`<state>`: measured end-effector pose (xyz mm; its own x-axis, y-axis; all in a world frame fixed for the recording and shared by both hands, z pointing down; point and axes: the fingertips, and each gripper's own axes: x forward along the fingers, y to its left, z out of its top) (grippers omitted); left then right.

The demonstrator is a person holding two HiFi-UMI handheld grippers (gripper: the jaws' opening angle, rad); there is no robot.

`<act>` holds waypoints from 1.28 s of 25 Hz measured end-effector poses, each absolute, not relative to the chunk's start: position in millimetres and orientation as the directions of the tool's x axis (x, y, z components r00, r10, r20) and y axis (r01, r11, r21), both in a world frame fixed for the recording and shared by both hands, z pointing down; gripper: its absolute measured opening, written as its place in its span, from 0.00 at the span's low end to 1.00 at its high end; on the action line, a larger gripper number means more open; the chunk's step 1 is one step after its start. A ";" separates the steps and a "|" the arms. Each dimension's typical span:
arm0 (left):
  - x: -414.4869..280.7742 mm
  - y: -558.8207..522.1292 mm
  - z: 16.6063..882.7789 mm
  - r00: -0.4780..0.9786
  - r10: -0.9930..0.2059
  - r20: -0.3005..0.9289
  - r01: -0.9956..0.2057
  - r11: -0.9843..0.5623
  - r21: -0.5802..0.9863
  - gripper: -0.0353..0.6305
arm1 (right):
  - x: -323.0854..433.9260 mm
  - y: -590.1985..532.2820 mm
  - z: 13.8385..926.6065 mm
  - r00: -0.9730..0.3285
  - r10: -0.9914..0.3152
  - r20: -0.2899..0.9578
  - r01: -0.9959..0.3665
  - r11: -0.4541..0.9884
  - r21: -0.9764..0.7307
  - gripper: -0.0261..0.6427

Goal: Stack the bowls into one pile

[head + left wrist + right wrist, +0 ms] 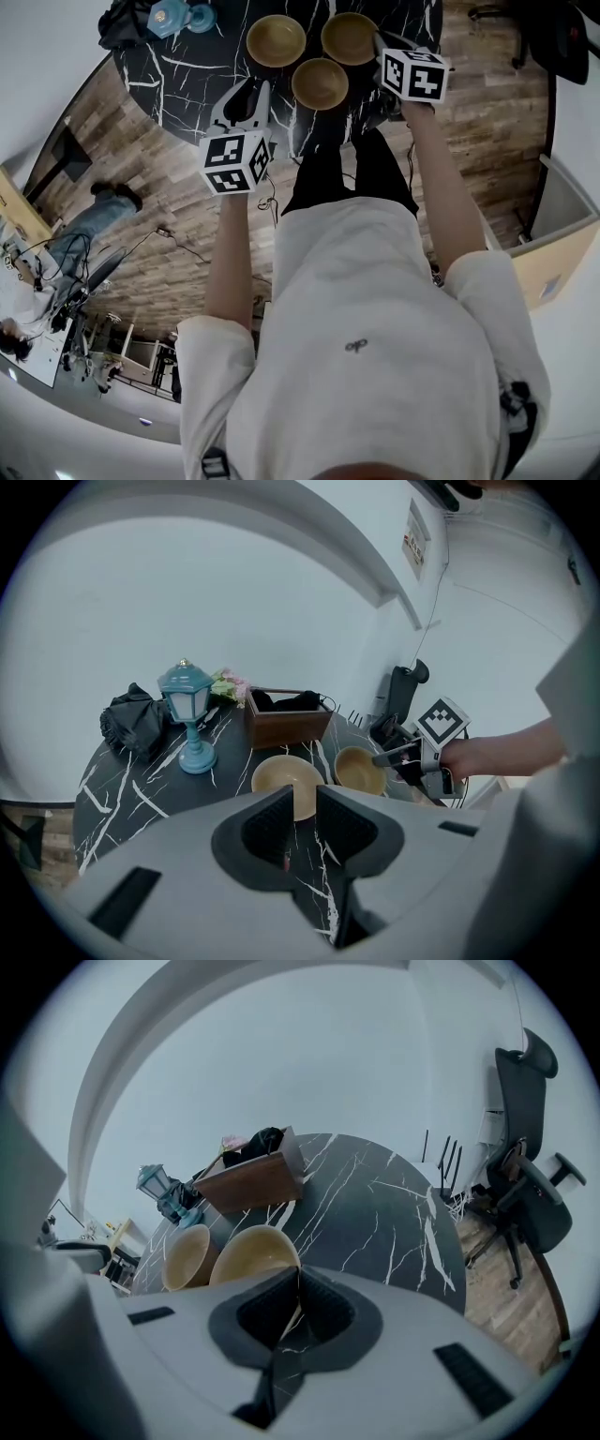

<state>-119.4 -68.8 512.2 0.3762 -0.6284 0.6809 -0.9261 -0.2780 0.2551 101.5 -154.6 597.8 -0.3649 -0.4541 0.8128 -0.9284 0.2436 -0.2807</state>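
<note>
Three tan bowls stand on the round black marble table (187,75): one far left (275,39), one far right (349,37), one nearer (320,82). My right gripper (380,44) is shut on the far right bowl's rim, and in the right gripper view the thin rim of that bowl (248,1251) is pinched between the pads, with another bowl (186,1258) to its left. The left gripper (246,101) hovers over the table's near edge, left of the bowls. Its jaws stand slightly open and empty, pointing toward a bowl (284,782). The right gripper (405,757) shows at the other bowl (360,768).
At the back of the table stand a blue lantern lamp (187,714), a brown wooden box (286,719) and a black fabric bundle (136,722). An office chair (525,1171) stands on the wood floor to the right. The table's right half (384,1213) is bare marble.
</note>
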 end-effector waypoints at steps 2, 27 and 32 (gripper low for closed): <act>-118.5 -69.6 509.1 0.378 -0.634 0.675 -0.926 -0.278 0.257 0.17 | 105.3 -154.9 593.1 -0.365 -0.460 0.810 -0.929 0.234 -0.286 0.06; -121.4 -91.5 470.2 0.382 -0.703 0.600 -0.924 -0.278 0.262 0.17 | 72.6 -125.4 524.7 -0.460 -0.451 0.765 -0.876 0.374 -0.306 0.06; -120.2 -93.2 473.9 0.388 -0.701 0.599 -0.921 -0.276 0.274 0.17 | 60.9 -113.1 527.5 -0.475 -0.417 0.775 -0.860 0.407 -0.308 0.06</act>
<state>-120.2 -93.2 473.9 0.3881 -0.7008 0.5986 -0.9213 -0.2761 0.2740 60.9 -113.1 527.5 -0.4750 -0.4166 0.7752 -0.8599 0.4071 -0.3081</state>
